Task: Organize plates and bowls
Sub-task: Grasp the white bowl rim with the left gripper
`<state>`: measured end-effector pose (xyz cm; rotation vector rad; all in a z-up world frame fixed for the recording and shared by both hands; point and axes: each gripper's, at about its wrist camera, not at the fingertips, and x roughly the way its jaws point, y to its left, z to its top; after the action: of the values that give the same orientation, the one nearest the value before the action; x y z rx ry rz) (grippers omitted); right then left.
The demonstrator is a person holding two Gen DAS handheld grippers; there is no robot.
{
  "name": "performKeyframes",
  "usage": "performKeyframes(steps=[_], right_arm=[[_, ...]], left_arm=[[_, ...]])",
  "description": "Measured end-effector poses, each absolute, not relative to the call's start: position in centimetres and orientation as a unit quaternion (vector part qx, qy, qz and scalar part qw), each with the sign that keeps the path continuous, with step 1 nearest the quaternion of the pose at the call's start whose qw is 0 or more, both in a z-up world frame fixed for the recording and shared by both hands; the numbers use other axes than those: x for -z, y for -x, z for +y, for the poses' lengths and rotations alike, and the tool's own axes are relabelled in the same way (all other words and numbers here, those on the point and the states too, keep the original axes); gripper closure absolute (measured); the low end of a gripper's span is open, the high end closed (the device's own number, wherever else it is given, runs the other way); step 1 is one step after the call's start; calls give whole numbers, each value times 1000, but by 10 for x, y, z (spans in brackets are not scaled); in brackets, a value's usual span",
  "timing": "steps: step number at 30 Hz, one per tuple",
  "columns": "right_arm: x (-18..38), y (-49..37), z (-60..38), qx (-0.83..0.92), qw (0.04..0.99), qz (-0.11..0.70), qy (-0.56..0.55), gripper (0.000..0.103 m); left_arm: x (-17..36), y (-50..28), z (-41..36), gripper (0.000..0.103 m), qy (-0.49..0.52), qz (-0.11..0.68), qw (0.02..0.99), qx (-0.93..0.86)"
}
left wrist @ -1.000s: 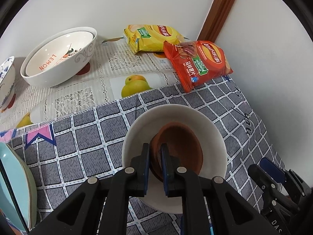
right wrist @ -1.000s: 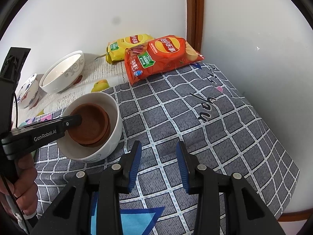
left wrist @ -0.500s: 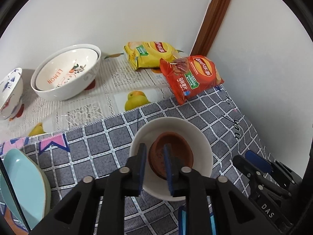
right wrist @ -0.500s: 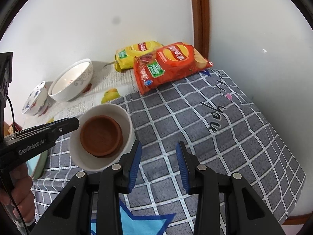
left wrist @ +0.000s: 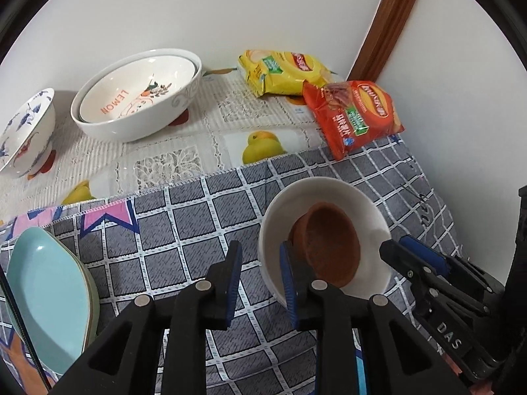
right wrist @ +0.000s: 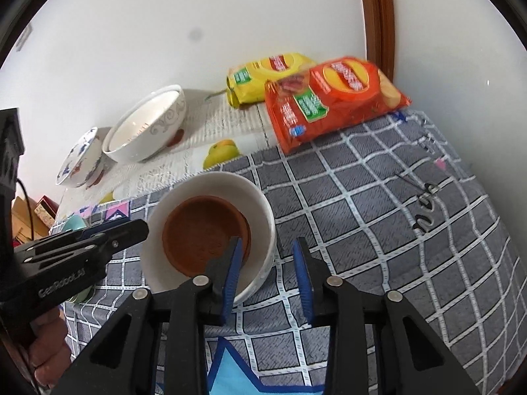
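A white bowl (left wrist: 365, 204) (right wrist: 263, 204) sits on the grey checked cloth with a small brown dish (left wrist: 332, 247) (right wrist: 201, 233) inside it. My left gripper (left wrist: 260, 270) is open and empty, its jaws astride the bowl's left rim. My right gripper (right wrist: 268, 270) is open and empty, its jaws astride the bowl's right rim; it also shows in the left wrist view (left wrist: 418, 256). A large white LEMON bowl stack (left wrist: 138, 95) (right wrist: 145, 125) and a blue-patterned bowl (left wrist: 23, 135) (right wrist: 80, 161) stand at the back. Teal plates (left wrist: 46, 296) lie at the left.
A yellow chip bag (left wrist: 283, 72) (right wrist: 263, 75) and a red chip bag (left wrist: 352, 115) (right wrist: 329, 98) lie at the back by the wall and wooden door frame (left wrist: 392, 23). The table's right edge meets the white wall.
My left gripper let go of the brown dish, opened and drew back to the left. My right gripper moved left to the bowl's right rim.
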<state>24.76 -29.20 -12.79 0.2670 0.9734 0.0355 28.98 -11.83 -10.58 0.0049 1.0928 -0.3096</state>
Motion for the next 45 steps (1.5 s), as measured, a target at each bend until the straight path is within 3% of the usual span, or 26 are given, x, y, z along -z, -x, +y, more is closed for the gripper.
performKeyframes(steps=[5, 17, 26, 45], right_arm=[[141, -258, -291, -11, 864, 487, -127, 81], [151, -276, -291, 13, 846, 516, -135, 81], [155, -279, -293, 19, 846, 518, -125, 72], [162, -286, -292, 26, 850, 512, -124, 72]], left_arm=[[122, -295, -120, 80, -8, 534, 833, 142], [137, -303, -128, 78, -23, 551, 824, 131], [144, -306, -133, 78, -20, 555, 821, 131], [149, -307, -137, 80, -12, 560, 817, 133]])
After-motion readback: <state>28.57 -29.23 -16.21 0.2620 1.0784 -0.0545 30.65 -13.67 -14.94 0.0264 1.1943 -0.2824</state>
